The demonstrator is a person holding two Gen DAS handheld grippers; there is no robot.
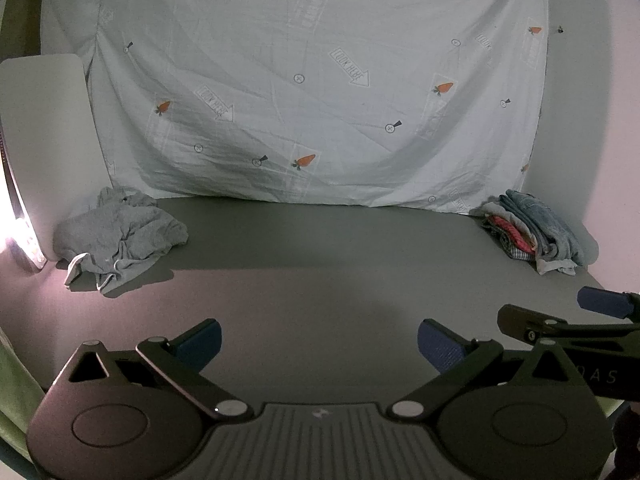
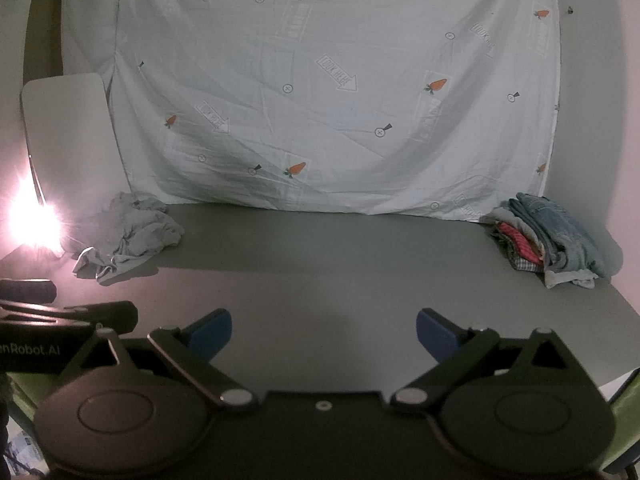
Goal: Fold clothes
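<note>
A crumpled grey garment (image 1: pixel 120 236) lies at the far left of the grey table; it also shows in the right wrist view (image 2: pixel 128 236). A stack of folded clothes (image 1: pixel 536 232) with denim on top sits at the far right, also in the right wrist view (image 2: pixel 552 240). My left gripper (image 1: pixel 320 344) is open and empty above the near table edge. My right gripper (image 2: pixel 324 334) is open and empty beside it; one of its blue fingertips (image 1: pixel 604 302) shows at the right of the left wrist view.
A pale sheet with carrot prints (image 1: pixel 312 80) hangs behind the table (image 1: pixel 320 264). A white board (image 1: pixel 44 128) leans at the left by a bright lamp (image 2: pixel 32 220). The left gripper's body (image 2: pixel 68 320) shows at the left of the right wrist view.
</note>
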